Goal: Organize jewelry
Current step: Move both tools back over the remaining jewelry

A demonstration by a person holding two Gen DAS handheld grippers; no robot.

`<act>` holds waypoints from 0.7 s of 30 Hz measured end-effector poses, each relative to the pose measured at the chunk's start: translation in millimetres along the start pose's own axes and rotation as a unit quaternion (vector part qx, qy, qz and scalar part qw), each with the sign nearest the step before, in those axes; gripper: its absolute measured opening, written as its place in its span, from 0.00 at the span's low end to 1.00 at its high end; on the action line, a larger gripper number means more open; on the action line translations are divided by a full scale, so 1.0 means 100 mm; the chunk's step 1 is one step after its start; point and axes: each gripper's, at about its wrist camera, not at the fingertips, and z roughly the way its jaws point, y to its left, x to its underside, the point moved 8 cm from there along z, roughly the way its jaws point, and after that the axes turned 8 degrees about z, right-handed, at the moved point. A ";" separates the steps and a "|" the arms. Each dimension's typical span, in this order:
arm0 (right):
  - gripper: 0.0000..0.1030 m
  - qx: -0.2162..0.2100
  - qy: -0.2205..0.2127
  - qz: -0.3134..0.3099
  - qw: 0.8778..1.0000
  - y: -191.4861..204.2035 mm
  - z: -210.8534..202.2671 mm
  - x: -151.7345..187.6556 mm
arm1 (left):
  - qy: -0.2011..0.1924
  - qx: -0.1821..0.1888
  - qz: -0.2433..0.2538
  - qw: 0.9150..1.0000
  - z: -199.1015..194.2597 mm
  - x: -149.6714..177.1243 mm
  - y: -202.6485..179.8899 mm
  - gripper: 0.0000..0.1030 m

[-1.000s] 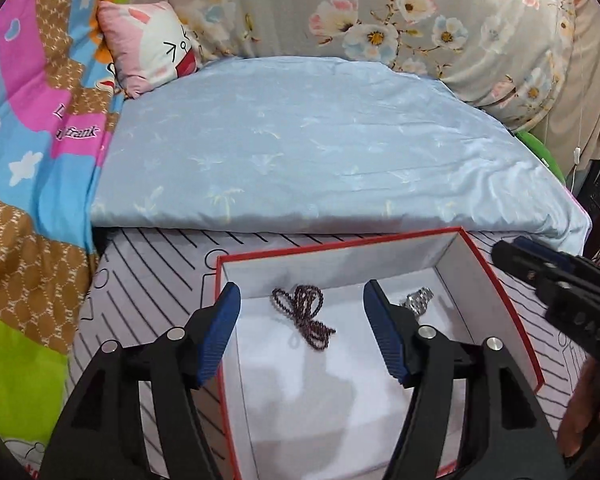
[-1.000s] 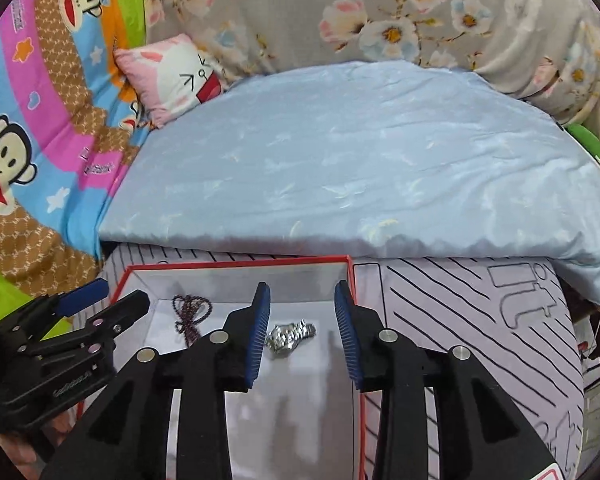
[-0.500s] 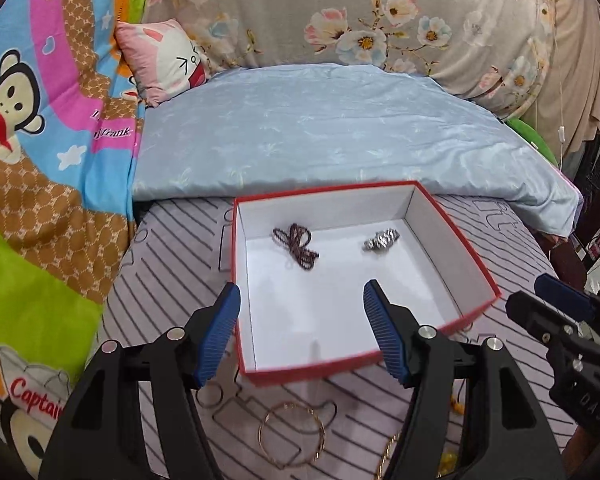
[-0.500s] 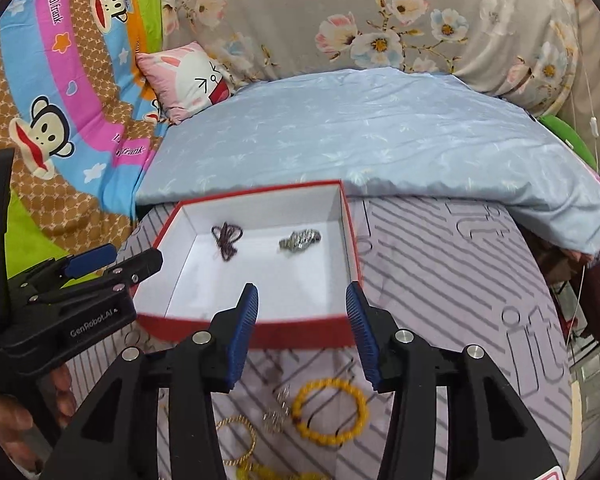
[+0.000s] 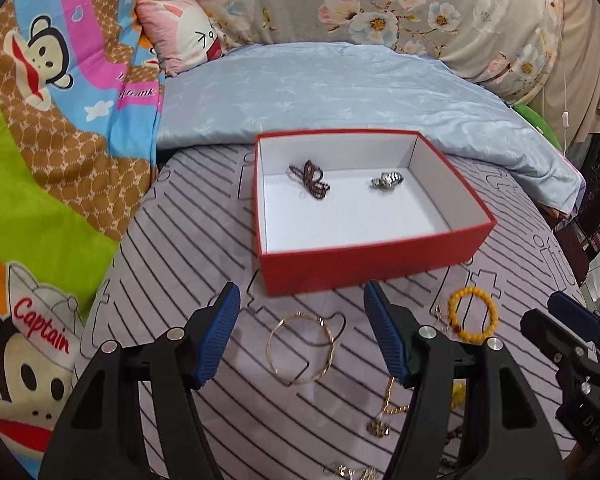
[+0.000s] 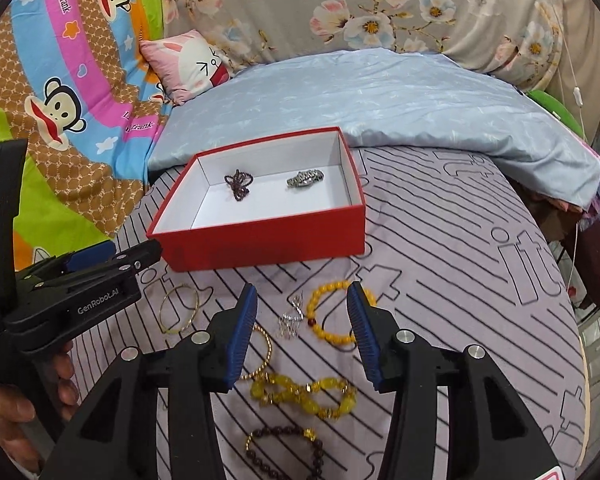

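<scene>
We had both tools over the loose pieces in front of the red box (image 5: 364, 268). The left gripper (image 5: 302, 332) stood wide and empty above the gold bangle (image 5: 300, 350). The right gripper (image 6: 302, 332) was parted and empty too, over the amber bead bracelet (image 6: 332, 312), with a small silver piece (image 6: 290, 320) just beside it.

Already in the box: a dark bead string (image 5: 310, 180) and a silver watch (image 5: 386, 180), lying apart on the white floor.

Not yet boxed, near the right gripper: a thin gold chain bracelet (image 6: 262, 356), a yellow stone bracelet (image 6: 304, 394), and a dark bead bracelet (image 6: 284, 452).

Our judgement on the step: pick one piece per tool. The bangle is thin and flat on soft cloth, so we would come down with one pad inside the ring and one outside, then pinch the wire. The bead bracelet should be taken the same way, across one side of its loop, clear of the silver piece so that it is not dragged along.

Surface: a lilac bedsheet (image 6: 460, 280) with dark line print, soft, likely to dimple under the pads. Beyond the box lay a pale blue quilt (image 5: 340, 88), a floral cushion (image 5: 380, 4), a pink pillow (image 5: 180, 36) and a cartoon monkey blanket (image 5: 60, 92) to the left.
</scene>
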 end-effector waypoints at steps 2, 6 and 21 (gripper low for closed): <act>0.45 0.004 0.003 0.003 1.000 -0.04 -0.03 0.08 | 0.007 0.000 -0.006 1.000 -0.01 0.11 0.03 0.61; 0.45 0.011 0.013 0.011 1.000 -0.14 -0.04 0.25 | 0.026 0.003 -0.022 0.999 0.01 0.38 0.13 0.61; 0.45 0.033 0.040 0.020 0.998 -0.32 0.09 0.60 | 0.055 0.010 -0.046 0.997 0.24 0.76 0.19 0.61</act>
